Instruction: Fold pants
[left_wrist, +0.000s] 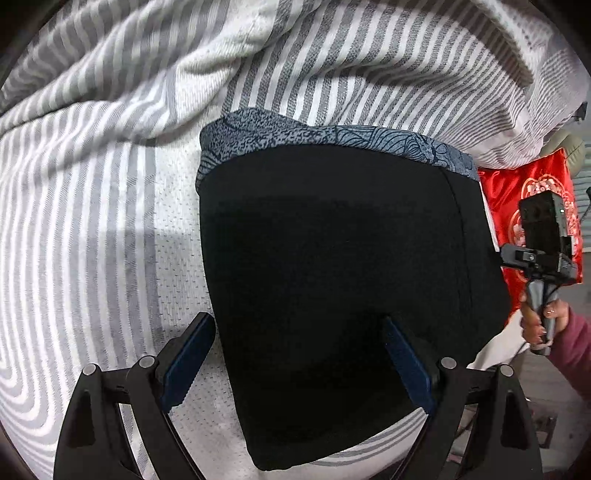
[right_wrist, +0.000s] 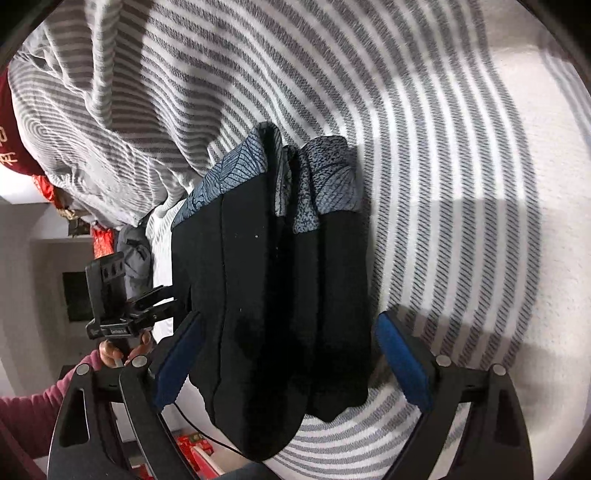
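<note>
The black pants (left_wrist: 332, 280) lie folded into a compact stack on the grey-and-white striped bedding (left_wrist: 74, 221). Blue patterned cuffs (left_wrist: 325, 133) show at the far end. In the right wrist view the pants (right_wrist: 273, 314) show several stacked layers with patterned cuffs (right_wrist: 325, 184). My left gripper (left_wrist: 299, 350) is open and empty, its fingers wide apart just above the near end of the stack. My right gripper (right_wrist: 288, 354) is open and empty, its fingers straddling the stack. Each gripper shows in the other's view: the right one (left_wrist: 543, 254), the left one (right_wrist: 122, 310).
A bunched striped duvet (left_wrist: 332, 48) lies beyond the pants. A red cushion (left_wrist: 532, 206) sits past the bed's edge. The bed edge (right_wrist: 159, 229) drops off beside the pants, with the floor and red boxes (right_wrist: 192, 443) below.
</note>
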